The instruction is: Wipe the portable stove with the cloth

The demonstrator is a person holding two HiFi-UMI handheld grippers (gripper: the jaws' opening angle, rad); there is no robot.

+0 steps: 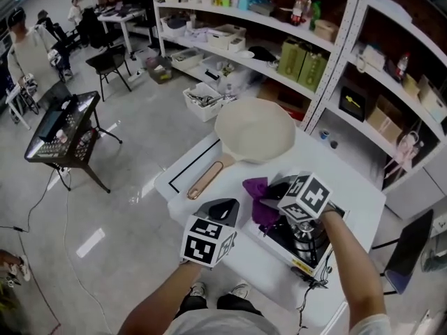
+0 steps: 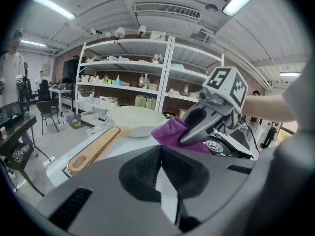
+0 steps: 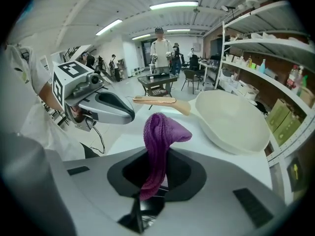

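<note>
Half the stove [image 1: 302,251] hidden under R tongs [image 1: 271,192] w/ cloth [image 1: 260,202].

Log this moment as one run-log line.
right gripper: shut on purple knitted cloth | cloth: at black portable stove, contact unclear | left gripper: shut, empty | cream frying pan: beside stove

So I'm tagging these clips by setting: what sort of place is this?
Probably a lab or workshop rather than a home kitchen: white storage shelving full of bottles and boxes, people at desks across a grey floor, and a white table holding a pan and portable stove.
</note>
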